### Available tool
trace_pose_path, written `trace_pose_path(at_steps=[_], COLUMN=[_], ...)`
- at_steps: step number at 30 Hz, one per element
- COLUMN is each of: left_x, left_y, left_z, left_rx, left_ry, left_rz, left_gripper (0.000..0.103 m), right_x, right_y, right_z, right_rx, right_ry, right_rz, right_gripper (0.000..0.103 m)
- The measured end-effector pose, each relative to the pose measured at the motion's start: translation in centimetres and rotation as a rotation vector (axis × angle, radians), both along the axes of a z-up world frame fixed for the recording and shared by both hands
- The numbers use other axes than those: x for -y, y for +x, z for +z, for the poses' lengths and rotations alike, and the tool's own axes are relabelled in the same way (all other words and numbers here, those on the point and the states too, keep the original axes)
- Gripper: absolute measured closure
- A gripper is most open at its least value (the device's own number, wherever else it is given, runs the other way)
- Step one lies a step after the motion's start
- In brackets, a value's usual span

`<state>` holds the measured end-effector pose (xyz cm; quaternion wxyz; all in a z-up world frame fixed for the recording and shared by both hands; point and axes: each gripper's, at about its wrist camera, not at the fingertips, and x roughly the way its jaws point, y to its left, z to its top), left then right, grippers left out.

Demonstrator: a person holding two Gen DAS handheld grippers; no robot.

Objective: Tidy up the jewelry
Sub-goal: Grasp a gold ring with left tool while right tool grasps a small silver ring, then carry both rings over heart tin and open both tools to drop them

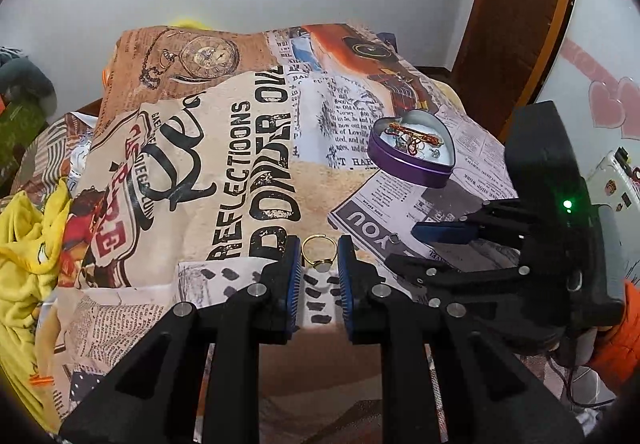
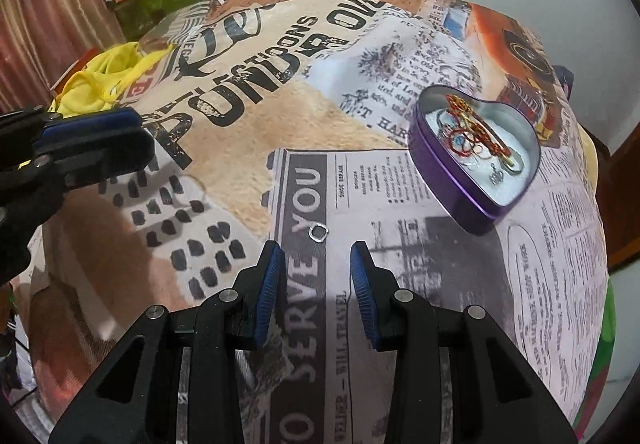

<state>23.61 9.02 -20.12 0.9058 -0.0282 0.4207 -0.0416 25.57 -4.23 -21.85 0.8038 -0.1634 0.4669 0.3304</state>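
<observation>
Left gripper (image 1: 319, 258) pinching gold ring (image 1: 318, 253) between blue pads, ring clear of printed blanket (image 1: 240, 148). Heart-shaped purple tin (image 1: 412, 152) up ahead to right, bangles and rings already inside. Carry ring over tin rim before letting go, low drop so it won't bounce out. Right gripper (image 2: 318, 258) part open, empty, poised over small silver ring (image 2: 319, 233) on blanket; centre jaws, press into fabric, close gently.

Surface: a bed under a newspaper-print blanket (image 2: 248, 172) with large black lettering.
Tin: an open purple heart-shaped tin (image 2: 448, 180) rests on the blanket, with tangled jewelry inside.
Small ring: a silver ring (image 2: 319, 233) lies on the print, apart from the tin.
Yellow cloth: a crumpled yellow garment (image 1: 28, 244) lies at the blanket's edge.
</observation>
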Motion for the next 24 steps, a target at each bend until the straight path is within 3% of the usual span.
trace_pose_path(at_steps=[4,11,24], left_x=[-0.2,-0.2,0.7], left_y=[-0.1,-0.3,-0.3], left_z=[-0.1,-0.1,0.9], left_rx=[0.004,0.002,0.008], left_ry=[-0.006,-0.003,0.007], left_rz=[-0.001,0.006,0.004], left_gripper=[0.086,0.086,0.086], right_x=[-0.2,-0.9,1.5], right_y=[0.4,0.5,0.3], right_z=[-0.1,-0.4,1.1], right_rx=[0.000,0.017,0.048], right_ry=[0.005,-0.005,0.032], right_rz=[0.003,0.030,-0.028], right_gripper=[0.072,0.094,0.094])
